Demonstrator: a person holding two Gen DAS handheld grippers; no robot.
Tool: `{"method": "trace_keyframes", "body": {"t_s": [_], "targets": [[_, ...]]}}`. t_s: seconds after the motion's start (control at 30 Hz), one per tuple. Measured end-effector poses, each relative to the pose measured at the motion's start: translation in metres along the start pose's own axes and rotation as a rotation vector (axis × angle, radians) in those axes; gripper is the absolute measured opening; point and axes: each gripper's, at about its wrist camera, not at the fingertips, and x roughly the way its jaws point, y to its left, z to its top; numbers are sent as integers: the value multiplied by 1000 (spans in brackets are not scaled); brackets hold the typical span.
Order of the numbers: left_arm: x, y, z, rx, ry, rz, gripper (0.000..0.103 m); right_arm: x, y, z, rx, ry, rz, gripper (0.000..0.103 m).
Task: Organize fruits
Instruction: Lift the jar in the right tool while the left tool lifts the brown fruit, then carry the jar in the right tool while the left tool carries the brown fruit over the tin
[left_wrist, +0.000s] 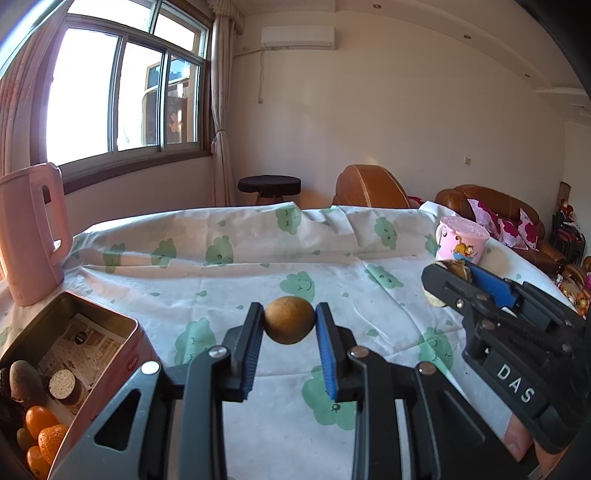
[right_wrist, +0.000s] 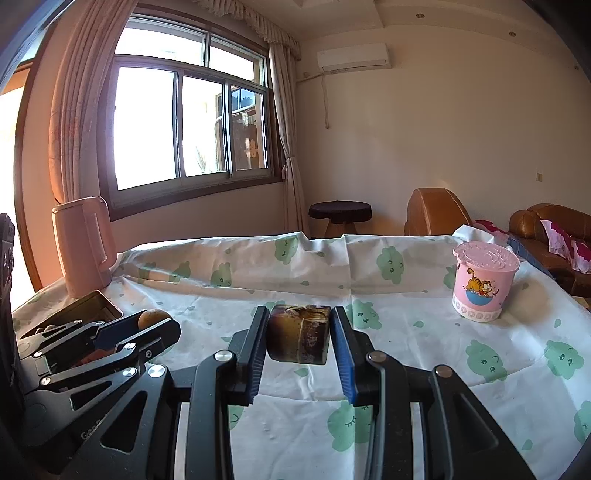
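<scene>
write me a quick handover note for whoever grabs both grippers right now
Left hand-held gripper: shut on a small round brown fruit, held above the tablecloth.
Right hand-held gripper: shut on a dark brown cut chunk, also held in the air.
Red tin, at the left: already holds oranges, an oval brown fruit and another cut chunk.
Pink cartoon cup at the far right, pink kettle at the far left.
Left to do: probably put both held pieces in the tin.
</scene>
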Motion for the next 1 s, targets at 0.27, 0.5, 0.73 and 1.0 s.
{"method": "trace_keyframes", "body": {"t_s": [0.27, 0.5, 0.73, 1.0], "targets": [[-5, -3, 0, 16, -22, 9, 30, -3, 1, -1, -4, -16, -2, 36], [-9, -1, -1, 21, -30, 33, 30, -5, 2, -2, -11, -28, -9, 36], [-11, 7, -2, 26, -16, 69, 30, -9, 6, -2, -34, -46, -26, 36], [-28, 20, -3, 17, -24, 57, 30, -8, 17, -2, -57, -38, -7, 36]]}}
